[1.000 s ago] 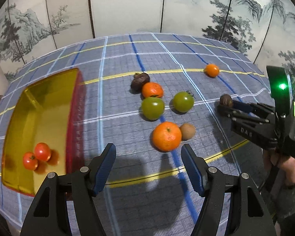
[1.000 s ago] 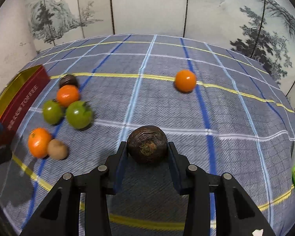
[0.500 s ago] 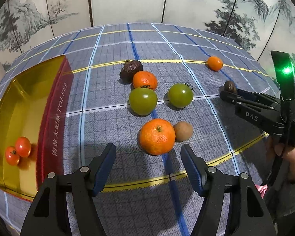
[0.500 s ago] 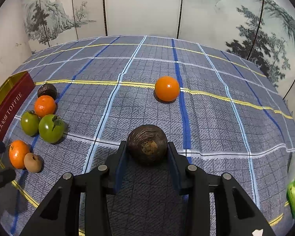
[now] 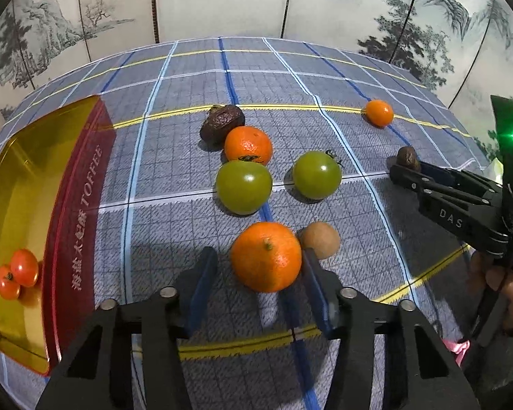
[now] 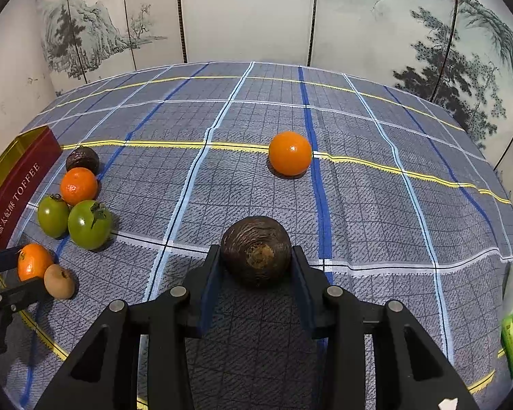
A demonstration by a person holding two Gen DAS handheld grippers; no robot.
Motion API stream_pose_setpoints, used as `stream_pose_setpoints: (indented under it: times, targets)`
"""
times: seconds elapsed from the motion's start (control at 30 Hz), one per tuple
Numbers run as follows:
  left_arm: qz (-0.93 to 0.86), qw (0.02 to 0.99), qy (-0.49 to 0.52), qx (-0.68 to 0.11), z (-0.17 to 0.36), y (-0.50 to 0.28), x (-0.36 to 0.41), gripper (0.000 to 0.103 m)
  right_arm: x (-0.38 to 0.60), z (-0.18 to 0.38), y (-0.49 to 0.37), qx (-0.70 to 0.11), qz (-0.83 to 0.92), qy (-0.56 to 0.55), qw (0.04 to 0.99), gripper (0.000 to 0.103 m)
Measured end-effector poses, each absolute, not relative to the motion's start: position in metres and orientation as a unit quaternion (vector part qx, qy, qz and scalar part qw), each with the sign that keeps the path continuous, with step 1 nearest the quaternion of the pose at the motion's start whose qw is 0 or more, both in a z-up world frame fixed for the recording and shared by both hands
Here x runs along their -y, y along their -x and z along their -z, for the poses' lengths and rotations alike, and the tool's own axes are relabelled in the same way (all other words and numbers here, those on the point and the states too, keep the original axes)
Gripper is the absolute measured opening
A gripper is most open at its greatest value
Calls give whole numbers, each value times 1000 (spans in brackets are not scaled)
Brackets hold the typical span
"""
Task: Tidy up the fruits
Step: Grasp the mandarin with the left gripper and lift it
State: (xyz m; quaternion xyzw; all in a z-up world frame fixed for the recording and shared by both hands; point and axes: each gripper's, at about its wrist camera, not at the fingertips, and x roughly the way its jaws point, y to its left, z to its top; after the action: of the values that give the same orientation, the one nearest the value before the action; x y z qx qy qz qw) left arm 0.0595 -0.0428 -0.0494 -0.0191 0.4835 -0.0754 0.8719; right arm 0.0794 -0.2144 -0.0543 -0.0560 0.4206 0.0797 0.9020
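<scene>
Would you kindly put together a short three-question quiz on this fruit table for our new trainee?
1. True or false: the toffee tin holds two red tomatoes.
2. What is the right gripper shut on? A, an orange; B, a dark wrinkled fruit; C, a lemon.
3. How many green tomatoes lie on the checked cloth?
Key: 1 true; 2 B; 3 two.
</scene>
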Motion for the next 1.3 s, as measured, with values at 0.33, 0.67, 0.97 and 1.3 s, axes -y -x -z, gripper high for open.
stream_pose_setpoints:
  times: [0.33,0.67,0.97,1.3]
  targets:
    - [65,871,30,-486,49,-58,36,41,215,54,-79,-421,-80,56,902,37]
    - [55,881,44,-468,21,-49,8,41,215,54,-80,-421,-81,55,902,38]
    - [11,895,62,-441,-9,-49,-46,41,215,55,-79,-421,-81,55,902,38]
    - [-73,891,65,-444,-5,-57,-120,41,215,55,-79,-421,-78,56,902,38]
